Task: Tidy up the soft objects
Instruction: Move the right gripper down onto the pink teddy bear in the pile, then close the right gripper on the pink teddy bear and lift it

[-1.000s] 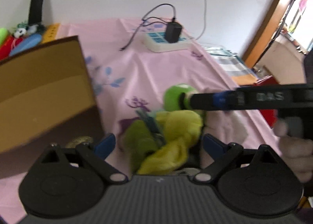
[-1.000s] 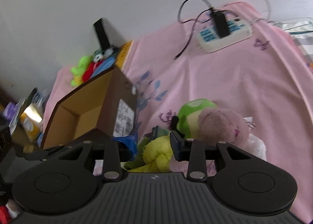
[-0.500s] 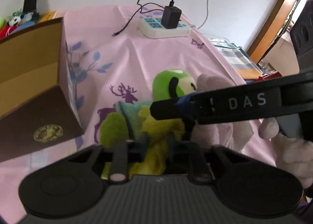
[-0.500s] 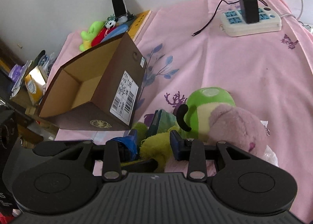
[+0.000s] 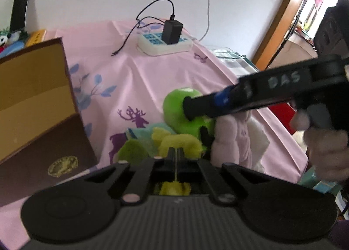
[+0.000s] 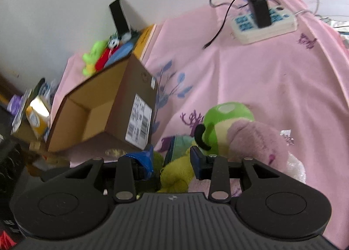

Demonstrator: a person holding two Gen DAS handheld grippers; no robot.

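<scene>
Left gripper is clamped tight, jaws pinched together on a fold of the yellow plush, more yellow fuzz poking out beneath the fingers. Right gripper hangs over the same pile with its jaws apart; they have just been opening a little further, and the yellow plush sits in the gap, though whether the blue pads press it I cannot tell.

Just beyond the fingers, the pile: a dark green plush at the left, a teal cloth behind it, a bright green toy with a black curl, and a pink plush hard against its right side, white fluff at its edge. From the left wrist view the right gripper's black finger cuts across in front of the green toy, with the hand on its trigger at the far right.

Left of the pile stands the brown box, open mouth towards the camera, barcode label on its side, close to the toys but not touching them.

Further back on the pink sheet: a white power strip with a black charger plugged in, its cable trailing loose. At the far left by the wall, a heap of small toys and a dark phone propped upright.
</scene>
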